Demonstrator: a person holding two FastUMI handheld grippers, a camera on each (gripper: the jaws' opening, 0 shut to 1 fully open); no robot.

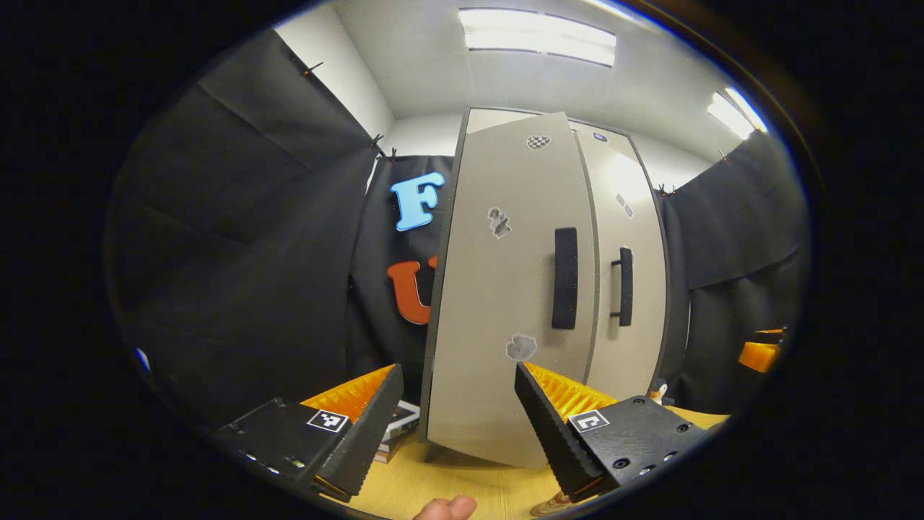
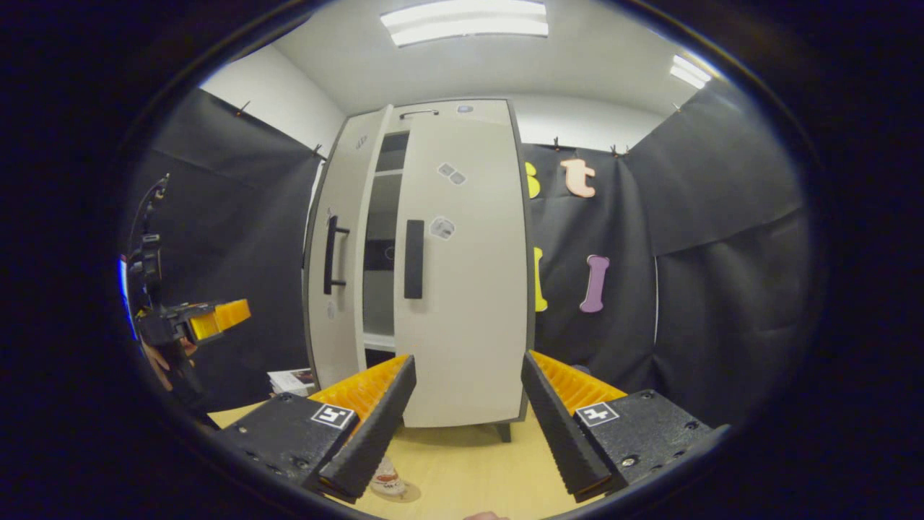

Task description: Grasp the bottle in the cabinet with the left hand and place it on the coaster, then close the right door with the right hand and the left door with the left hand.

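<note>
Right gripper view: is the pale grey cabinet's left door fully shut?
No: the left door stands ajar, leaving a dark gap with shelves between it and the right door.

1. Cabinet (image 2: pixel 462 289): tall, pale grey, dark-edged, standing upright on the wooden table (image 2: pixel 469 462).
2. Right door (image 2: pixel 465 289): closed or almost closed, flat black handle (image 2: pixel 413 258).
3. Left door (image 2: pixel 339 274): ajar, black bar handle (image 2: pixel 330 254); shelves visible through the gap.
4. Bottle (image 2: pixel 386 477): upright on coaster (image 2: pixel 404 494), on the table in front of the cabinet, mostly hidden.
</note>
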